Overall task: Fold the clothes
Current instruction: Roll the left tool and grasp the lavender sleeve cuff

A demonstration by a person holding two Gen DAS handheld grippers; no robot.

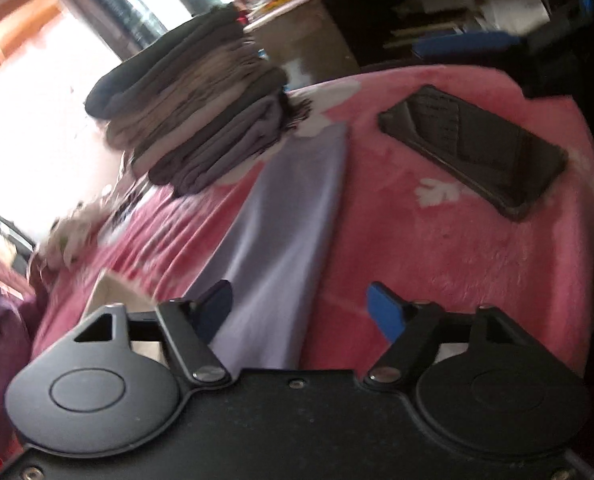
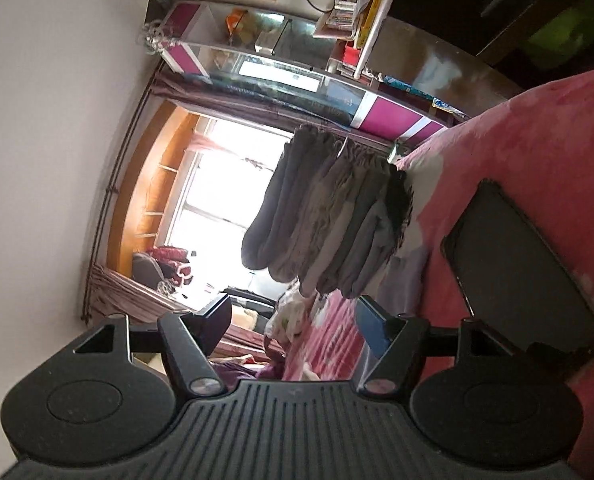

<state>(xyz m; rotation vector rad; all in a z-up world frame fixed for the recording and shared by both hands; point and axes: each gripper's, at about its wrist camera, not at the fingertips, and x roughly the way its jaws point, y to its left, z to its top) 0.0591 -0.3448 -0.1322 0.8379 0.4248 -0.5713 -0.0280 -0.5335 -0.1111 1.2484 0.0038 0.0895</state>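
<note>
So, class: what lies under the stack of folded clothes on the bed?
The stack of folded clothes rests on the pink blanket, and the far end of a lavender cloth reaches its base. Whether that cloth continues beneath cannot be seen; the stack covers it.

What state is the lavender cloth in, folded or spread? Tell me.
Folded, it seems: the lavender cloth lies as a narrow, smooth strip on the pink blanket, beside the stack of folded clothes. Its layers aren't visible.

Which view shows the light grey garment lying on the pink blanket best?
The left wrist view: the light grey garment runs in a long strip across the pink blanket, from the stack of folded clothes toward the open left gripper. The right wrist view shows only a shadowed sliver beside the phone.
</note>
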